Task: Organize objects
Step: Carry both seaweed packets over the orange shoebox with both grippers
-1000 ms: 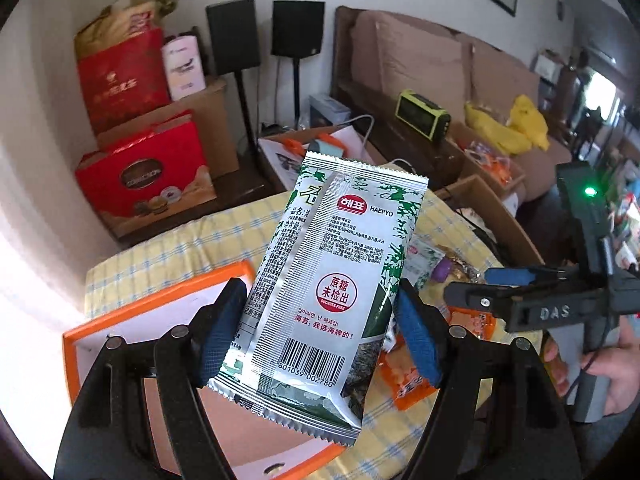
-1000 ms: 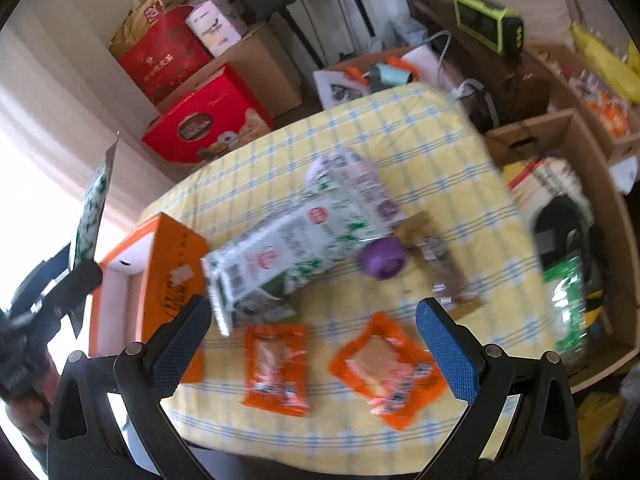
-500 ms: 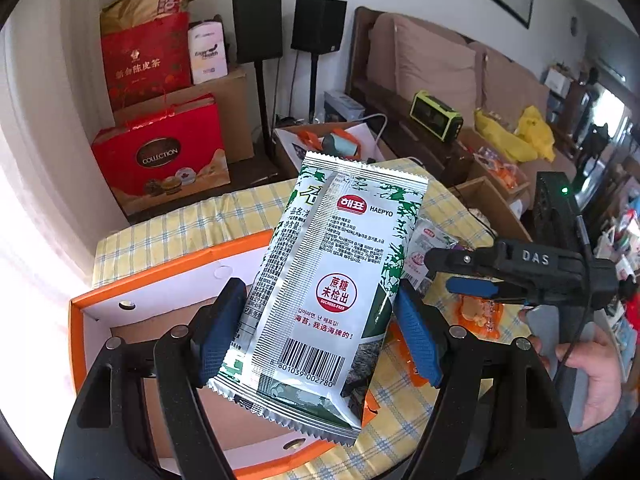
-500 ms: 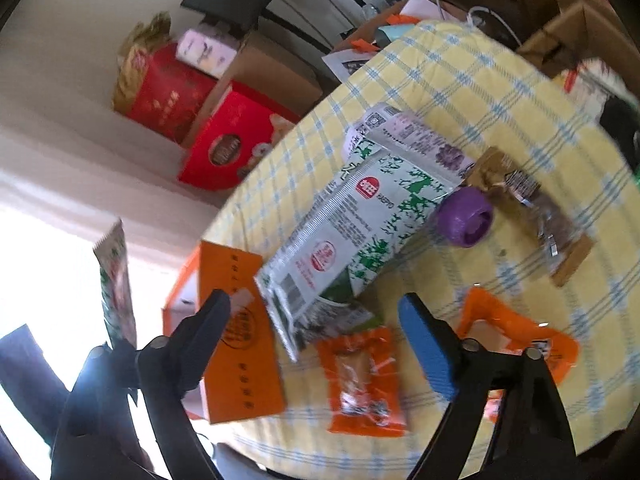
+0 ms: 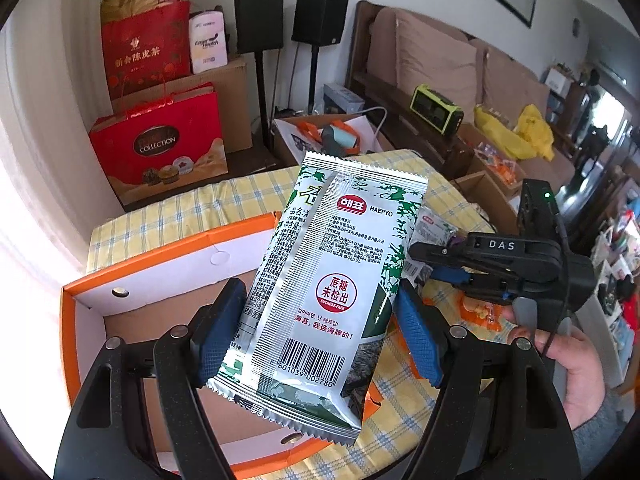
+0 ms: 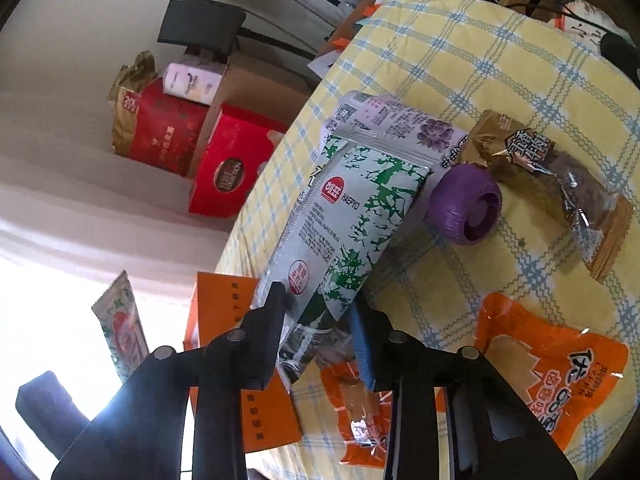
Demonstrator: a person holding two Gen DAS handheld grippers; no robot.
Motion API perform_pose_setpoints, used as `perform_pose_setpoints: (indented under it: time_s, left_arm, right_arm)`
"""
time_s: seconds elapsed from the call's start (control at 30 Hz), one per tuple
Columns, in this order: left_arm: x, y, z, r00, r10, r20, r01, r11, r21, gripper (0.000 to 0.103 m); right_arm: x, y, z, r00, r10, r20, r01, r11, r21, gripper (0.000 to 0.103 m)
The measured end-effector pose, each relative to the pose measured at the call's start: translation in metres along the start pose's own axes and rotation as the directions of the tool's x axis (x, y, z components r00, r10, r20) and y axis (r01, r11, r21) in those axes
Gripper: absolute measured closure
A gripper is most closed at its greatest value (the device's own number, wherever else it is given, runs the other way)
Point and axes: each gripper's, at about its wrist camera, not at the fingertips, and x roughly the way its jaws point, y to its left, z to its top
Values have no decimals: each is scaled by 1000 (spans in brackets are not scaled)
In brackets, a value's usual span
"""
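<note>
My left gripper (image 5: 318,332) is shut on a silver-green seaweed packet (image 5: 332,276) and holds it above the open orange box (image 5: 168,276). That held packet also shows at the left of the right wrist view (image 6: 122,328). My right gripper (image 6: 320,320) has closed its jaws around the near end of a second seaweed packet (image 6: 344,216) that lies on the yellow checked table (image 6: 500,60). The right gripper also shows in the left wrist view (image 5: 452,264), to the right of the held packet.
A purple round cap (image 6: 466,208), a brown snack pack (image 6: 556,184), a grape-print packet (image 6: 400,120) and two orange snack packs (image 6: 552,364) lie on the table. Red gift bags (image 5: 160,148) and speakers (image 5: 260,16) stand on the floor behind.
My right gripper moved down to the second seaweed packet and closed on its end. My left gripper with its packet moved further over the orange box.
</note>
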Motion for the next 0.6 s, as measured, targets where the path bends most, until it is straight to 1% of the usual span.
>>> perform_pose_setpoints:
  time_s: [0.13,0.2,0.37,0.43,0.5,0.6]
  left_arm:
    - [1,3,-3,1000,0,-5,0,1000,-7,31]
    - [0,4,-5,1000,5,-7,-5,1000,-8,31]
    - [-4,8,-4,1000,7,0,-7,1000,-21,31]
    - [-7,10,-5,1000,8,5,-7,1000,-27,31]
    - [-10,11,-6,1000,10,10,-10,999,-30,31]
    - [-13,14,-7,1000,25,11,-25,999,-46,31]
  right_arm:
    - [1,-3,-1,1000,29,7,-29,1000,4,77]
    - [0,2,-2,1000,25,12,-24,999,-35,79]
    - [-15,27,-4,998,1,67,9,988,-157,86]
    - [-20,35,-2,997,-2,77,17,981,-192,88]
    - [-26,46,-1,997,-7,74,24,970,-242,89]
    - [-34,66,-3,994,-50,97,79,942,-327,91]
